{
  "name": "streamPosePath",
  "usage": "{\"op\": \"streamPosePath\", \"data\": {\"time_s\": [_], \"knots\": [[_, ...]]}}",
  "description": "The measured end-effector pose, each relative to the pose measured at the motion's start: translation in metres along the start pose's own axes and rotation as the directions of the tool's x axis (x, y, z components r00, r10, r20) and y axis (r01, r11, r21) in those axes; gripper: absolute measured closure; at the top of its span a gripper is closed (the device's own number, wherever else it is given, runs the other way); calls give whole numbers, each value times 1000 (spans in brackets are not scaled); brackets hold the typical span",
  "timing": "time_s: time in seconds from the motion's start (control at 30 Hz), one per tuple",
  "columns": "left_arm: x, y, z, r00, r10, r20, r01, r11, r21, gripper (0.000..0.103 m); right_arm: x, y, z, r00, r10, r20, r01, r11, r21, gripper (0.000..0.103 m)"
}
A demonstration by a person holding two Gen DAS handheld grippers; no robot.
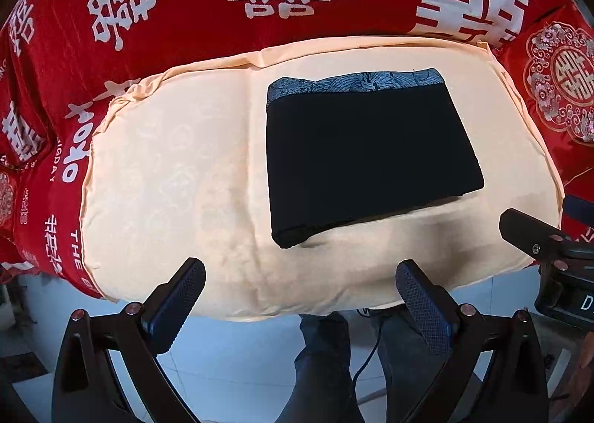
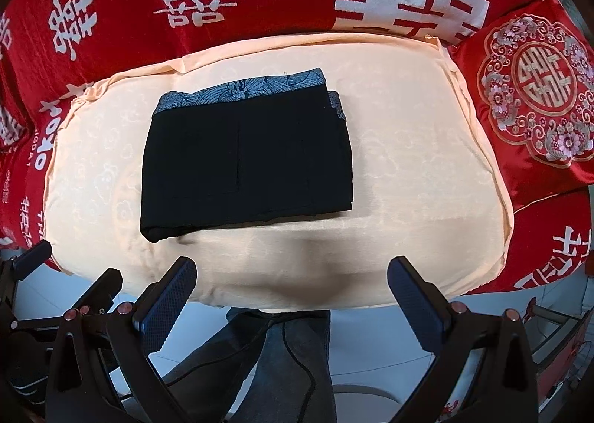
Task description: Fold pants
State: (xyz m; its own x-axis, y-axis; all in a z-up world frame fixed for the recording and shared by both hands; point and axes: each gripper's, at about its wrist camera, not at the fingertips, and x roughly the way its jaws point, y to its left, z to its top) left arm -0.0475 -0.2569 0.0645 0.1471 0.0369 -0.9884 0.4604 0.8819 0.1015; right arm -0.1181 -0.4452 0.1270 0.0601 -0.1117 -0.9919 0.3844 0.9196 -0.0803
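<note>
The black pants (image 1: pixel 367 156) lie folded into a compact rectangle on the cream cushion (image 1: pixel 167 182), with a blue patterned waistband (image 1: pixel 356 83) along the far edge. They also show in the right wrist view (image 2: pixel 245 159) on the cushion (image 2: pixel 408 182). My left gripper (image 1: pixel 300 297) is open and empty, held back over the cushion's near edge. My right gripper (image 2: pixel 291 293) is open and empty, also at the near edge. Part of the right gripper (image 1: pixel 534 233) shows at the right of the left wrist view.
A red bedspread with white characters (image 1: pixel 222 3) surrounds the cushion. A red embroidered pillow (image 2: pixel 534 96) lies to the right. The person's legs in dark jeans (image 2: pixel 289 360) and a pale tiled floor (image 1: pixel 237 360) are below the cushion's edge.
</note>
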Motion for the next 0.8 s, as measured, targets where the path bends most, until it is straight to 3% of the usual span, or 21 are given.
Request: {"op": "streamPosePath", "data": {"time_s": [0.8], "knots": [[0, 1, 0, 1000, -4, -1, 4, 1000, 10, 0, 0, 10, 4, 1000, -12, 2, 12, 1000, -15, 0]]}}
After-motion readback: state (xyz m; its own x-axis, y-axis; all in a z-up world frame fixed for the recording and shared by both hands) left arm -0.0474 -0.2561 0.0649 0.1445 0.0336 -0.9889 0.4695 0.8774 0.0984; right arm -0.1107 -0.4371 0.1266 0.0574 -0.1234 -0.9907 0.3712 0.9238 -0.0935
